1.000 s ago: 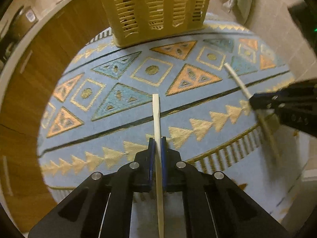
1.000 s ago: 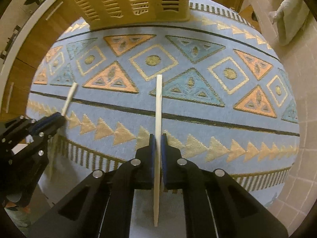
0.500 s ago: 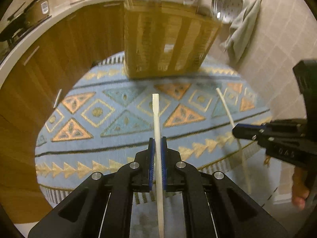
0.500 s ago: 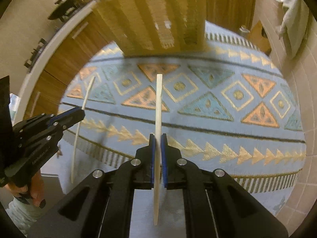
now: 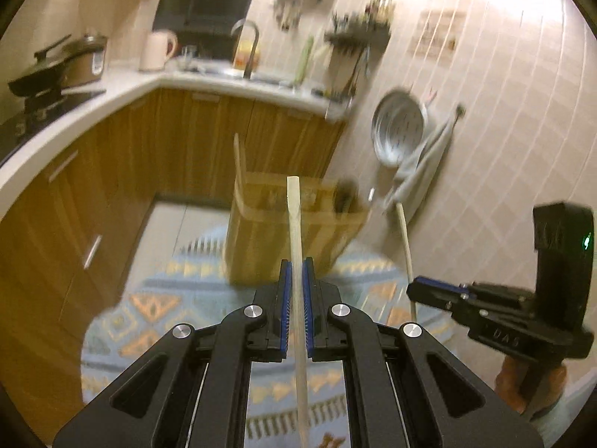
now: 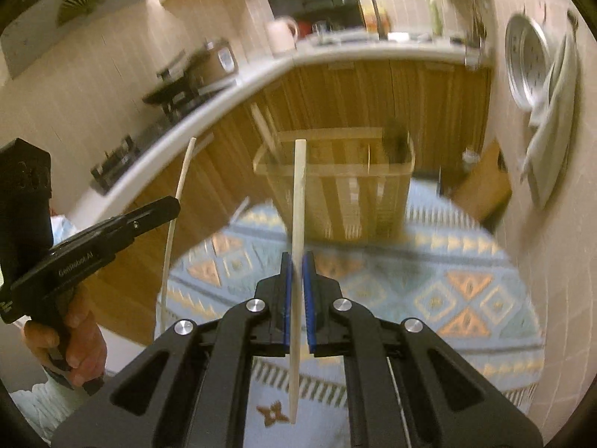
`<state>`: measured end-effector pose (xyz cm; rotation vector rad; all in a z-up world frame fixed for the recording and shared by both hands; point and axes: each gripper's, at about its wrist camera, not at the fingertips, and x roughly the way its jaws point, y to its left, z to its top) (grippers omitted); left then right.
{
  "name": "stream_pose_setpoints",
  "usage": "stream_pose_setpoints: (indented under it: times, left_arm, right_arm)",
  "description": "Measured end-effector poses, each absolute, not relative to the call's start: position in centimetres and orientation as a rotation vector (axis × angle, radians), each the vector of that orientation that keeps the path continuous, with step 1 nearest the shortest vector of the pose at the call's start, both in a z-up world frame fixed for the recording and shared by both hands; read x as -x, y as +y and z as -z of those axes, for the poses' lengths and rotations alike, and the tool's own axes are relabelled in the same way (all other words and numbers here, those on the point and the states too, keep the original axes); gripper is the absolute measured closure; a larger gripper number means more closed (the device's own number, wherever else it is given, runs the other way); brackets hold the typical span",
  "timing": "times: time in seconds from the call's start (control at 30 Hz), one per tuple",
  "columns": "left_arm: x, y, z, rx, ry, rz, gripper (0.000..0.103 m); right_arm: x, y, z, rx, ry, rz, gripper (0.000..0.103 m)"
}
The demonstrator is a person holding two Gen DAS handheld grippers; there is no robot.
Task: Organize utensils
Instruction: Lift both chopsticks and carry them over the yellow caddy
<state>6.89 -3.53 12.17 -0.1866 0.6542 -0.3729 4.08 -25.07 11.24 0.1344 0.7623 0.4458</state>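
Observation:
My left gripper (image 5: 295, 265) is shut on a pale wooden chopstick (image 5: 294, 224) that points forward. My right gripper (image 6: 297, 259) is shut on a second wooden chopstick (image 6: 298, 194). Each gripper shows in the other's view: the right one (image 5: 414, 287) with its chopstick (image 5: 405, 239), the left one (image 6: 173, 205) with its chopstick (image 6: 179, 186). A yellow slatted basket (image 5: 283, 239) stands ahead on the blue patterned mat (image 5: 156, 306), also in the right wrist view (image 6: 343, 194). Sticks and a dark utensil stand inside it. Both grippers are raised, short of the basket.
Wooden cabinets (image 5: 123, 171) under a white counter (image 5: 74, 112) curve along the left and back. A tiled wall (image 5: 503, 149) on the right carries a metal colander (image 5: 399, 130) and a grey towel (image 5: 421, 175). Pots and a kettle stand on the counter.
Both grippers have lifted and tilted up from looking down at the mat. The basket now sits lower and farther in view, and the kitchen counter and wall have come into sight.

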Motion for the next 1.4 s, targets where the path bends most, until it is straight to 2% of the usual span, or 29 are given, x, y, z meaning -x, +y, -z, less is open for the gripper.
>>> stream_pose_setpoints:
  times: [0.33,0.77,1.0,1.4]
  left_arm:
    - [-10.4,-3.4,-15.8,0.251,0.422,0.392,0.099]
    - [-13.7,-4.9,-15.6,0.191,0.171,0.388,0.099]
    - [-16.7,-4.9,-14.1,0.216,0.136,0.368,0.099]
    - [-18.9,-6.2,-11.9,0.185,0.046,0.27,0.099]
  right_arm:
    - [-6.9,-26.7,-16.1,-0.156,0.527,-0.399,0.098]
    - [-11.0,-27.2,-15.9,-0.168,0.252,-0.247,0.098]
    - [-14.6,-28.2,-14.4,-0.188,0.192,-0.173,0.098]
    - [-19.0,-28.5,-10.7,-0.22,0.199,-0.138,0.098]
